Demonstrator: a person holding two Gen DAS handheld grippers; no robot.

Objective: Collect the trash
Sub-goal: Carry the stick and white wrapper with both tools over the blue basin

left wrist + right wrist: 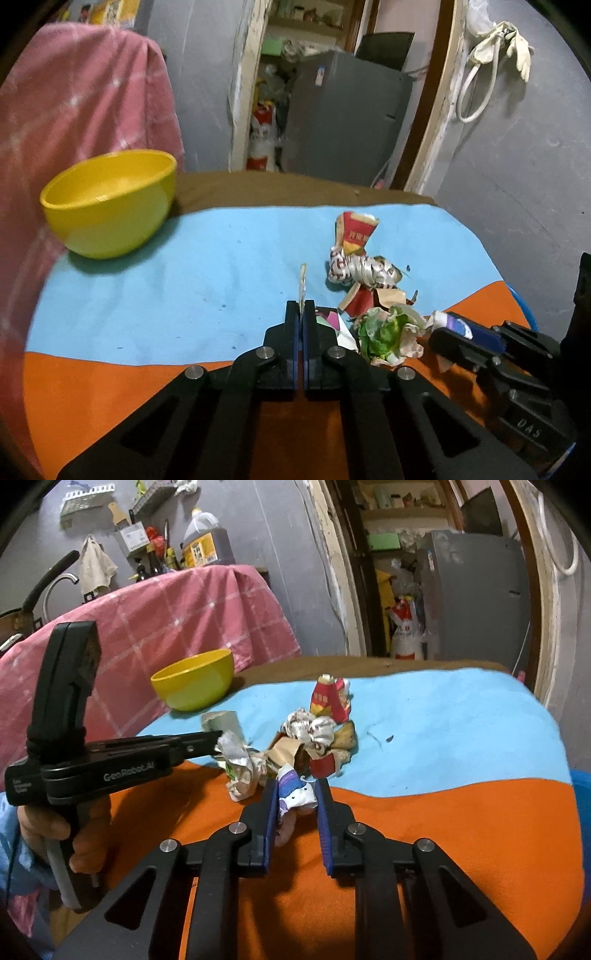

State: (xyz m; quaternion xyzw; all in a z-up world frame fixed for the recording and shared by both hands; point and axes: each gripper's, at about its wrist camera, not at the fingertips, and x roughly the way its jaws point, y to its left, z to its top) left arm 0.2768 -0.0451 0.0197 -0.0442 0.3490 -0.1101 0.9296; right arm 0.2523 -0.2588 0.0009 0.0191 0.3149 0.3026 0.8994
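Grey walls and an open doorway with a grey fridge (343,118) beyond it frame a table spread with a blue-and-orange cloth (166,280). Pink checked fabric (81,96) hangs over something at 10 o'clock of the left wrist view, and a yellow bowl (110,201) stands upright on the blue part just in front of it, well apart from the litter.

Crumpled trash (364,275) lies in a loose heap near the middle of the cloth, at about 1 o'clock from the left gripper (300,310): a red-and-yellow carton scrap (356,232) at the far end, silvery twisted wrappers behind brown paper, and a green-printed wad (386,332) nearest the seam of blue and orange.

Left fingers are pressed nearly together, pinching a thin flat wrapper piece (303,282) that stands on edge above the tips.

In the right wrist view, the right gripper (297,794) sits at the near edge of the heap, its blue-padded fingers set narrowly apart on either side of a white-and-purple wrapper (293,794); the pads appear to touch its sides. At 9 o'clock of that view a hand (48,830) grips the left tool's handle.
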